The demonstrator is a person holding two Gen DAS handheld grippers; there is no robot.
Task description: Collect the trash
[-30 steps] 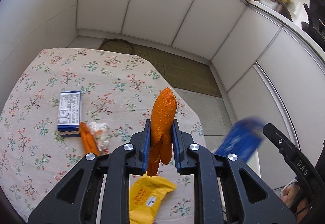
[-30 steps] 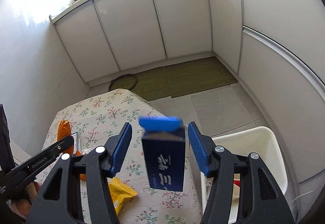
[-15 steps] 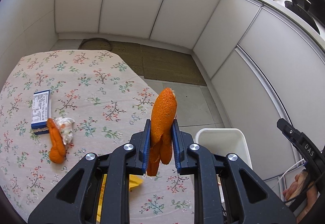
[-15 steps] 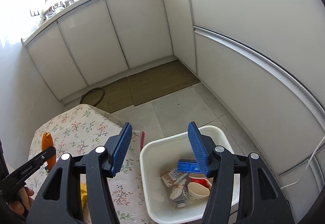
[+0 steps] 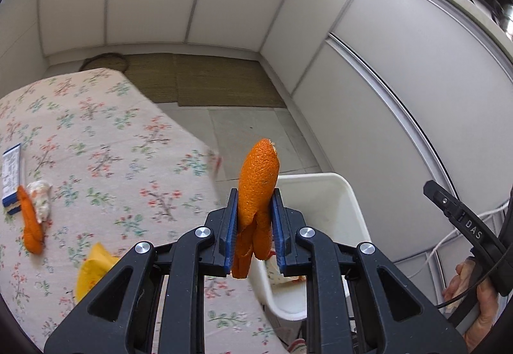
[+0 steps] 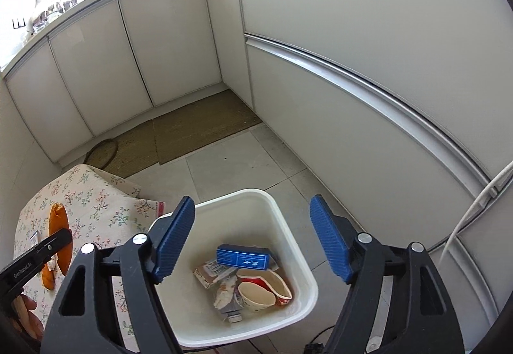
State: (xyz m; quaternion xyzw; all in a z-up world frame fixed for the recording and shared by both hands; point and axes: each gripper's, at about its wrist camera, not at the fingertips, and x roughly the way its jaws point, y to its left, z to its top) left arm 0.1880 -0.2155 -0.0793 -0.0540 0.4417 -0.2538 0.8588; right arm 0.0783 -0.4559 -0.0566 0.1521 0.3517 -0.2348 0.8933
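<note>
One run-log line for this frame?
left claw: shut on orange peel | right claw: opening, empty | blue carton: in white plastic bin

- Two orange peels are showing: one peel (image 5: 259,181) up between the fingers, one peel (image 5: 30,222) lying on the desk (image 5: 105,155).
- One white bin (image 6: 288,225) is standing on the floor.
- One blue box (image 6: 242,258) and one paper cup (image 6: 258,298) are lying in the bin.
- One yellow packet (image 5: 91,270) and one blue box (image 5: 11,174) are lying on the desk.
</note>
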